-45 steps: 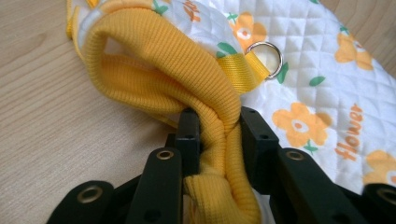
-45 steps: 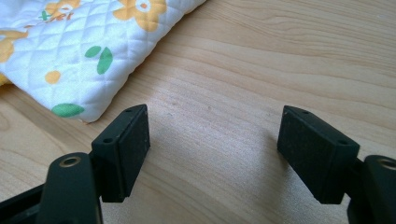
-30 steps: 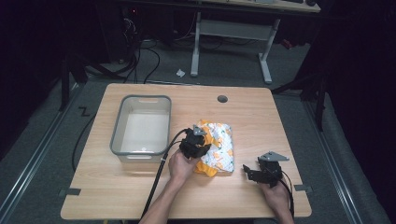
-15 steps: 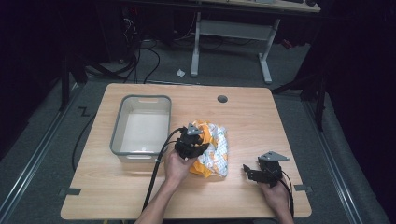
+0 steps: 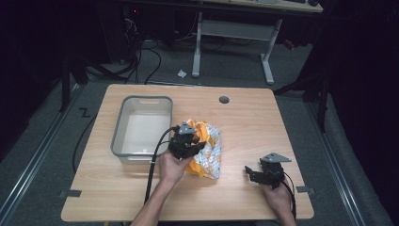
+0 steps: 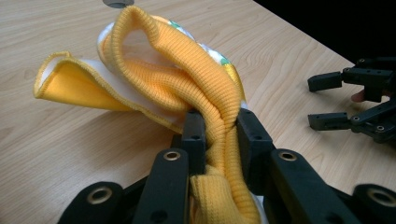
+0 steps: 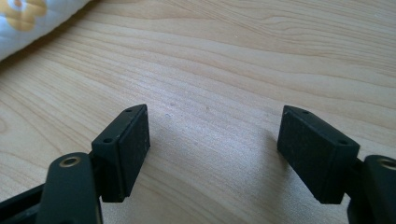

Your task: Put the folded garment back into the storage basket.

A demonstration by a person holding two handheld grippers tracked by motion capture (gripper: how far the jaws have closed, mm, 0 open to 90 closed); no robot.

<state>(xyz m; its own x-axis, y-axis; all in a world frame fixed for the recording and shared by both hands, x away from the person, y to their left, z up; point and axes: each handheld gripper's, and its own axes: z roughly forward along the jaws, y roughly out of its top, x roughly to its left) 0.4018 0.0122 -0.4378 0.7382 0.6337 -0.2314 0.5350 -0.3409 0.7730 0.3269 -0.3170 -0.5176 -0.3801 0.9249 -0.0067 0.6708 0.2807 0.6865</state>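
From the high view, I had the garment (image 5: pixel 205 149), a small orange and white printed piece of clothing, lying crumpled at the centre of the wooden table (image 5: pixel 282 122), just right of the grey bin (image 5: pixel 141 126) that sat in the left half of the frame. My left gripper (image 5: pixel 187 141) sat over the garment's near left edge, and part of the cloth looked raised off the wood there. My right gripper (image 5: pixel 263 173) rested low in the lower right of the frame, well apart from the cloth.

In the left gripper view, the jaws were clenched on the ribbed orange cuff (image 6: pixel 212 112), which ran up between them at bottom centre. The rest of the fabric drooped in folds toward the upper left of the frame. I judged it light, soft and wholly limp: it would sag, swing and unfold when lifted, and nothing in it could break. The thick ribbed knit looked like the surest hold, since it bunches and grips well, whereas the thin printed panel might slide out. The right gripper showed at the right edge here.

In the right gripper view, the jaws stood spread wide over bare wood, holding nothing. A corner of the printed cloth lay in the upper left of the frame.
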